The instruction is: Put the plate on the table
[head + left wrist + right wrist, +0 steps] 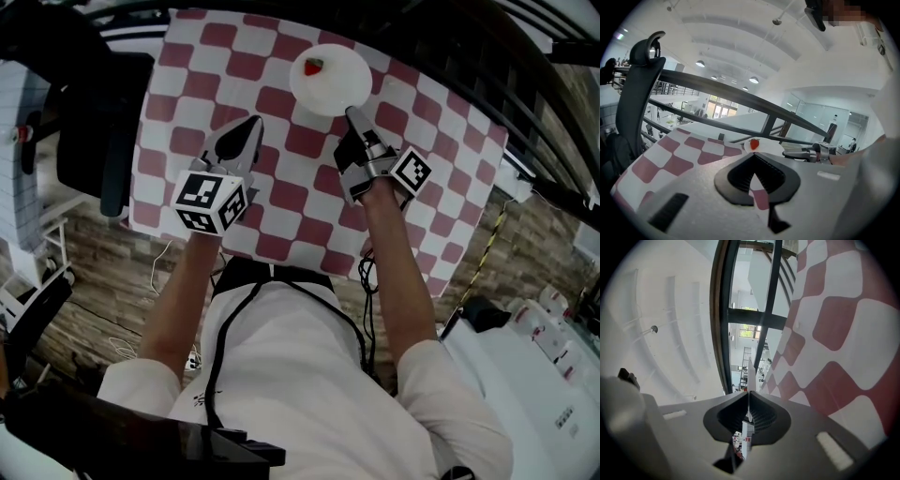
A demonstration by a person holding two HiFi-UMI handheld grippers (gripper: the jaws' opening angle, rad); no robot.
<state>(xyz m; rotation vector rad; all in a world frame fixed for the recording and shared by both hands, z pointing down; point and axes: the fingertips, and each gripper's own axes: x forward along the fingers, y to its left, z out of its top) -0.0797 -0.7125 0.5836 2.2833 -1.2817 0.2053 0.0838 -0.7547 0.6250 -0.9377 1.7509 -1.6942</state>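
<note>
A white plate with a strawberry on it sits at the far middle of the red-and-white checked table. My right gripper is shut on the plate's near rim; in the right gripper view the rim shows edge-on as a thin white strip between the closed jaws. Whether the plate rests fully on the cloth I cannot tell. My left gripper hovers over the cloth to the plate's left, shut and holding nothing. The left gripper view shows its meeting jaws, the strawberry and the right gripper beyond.
A black office chair stands at the table's left side. A dark metal railing runs along the far right edge. White equipment and a yellow cable lie on the floor at the right.
</note>
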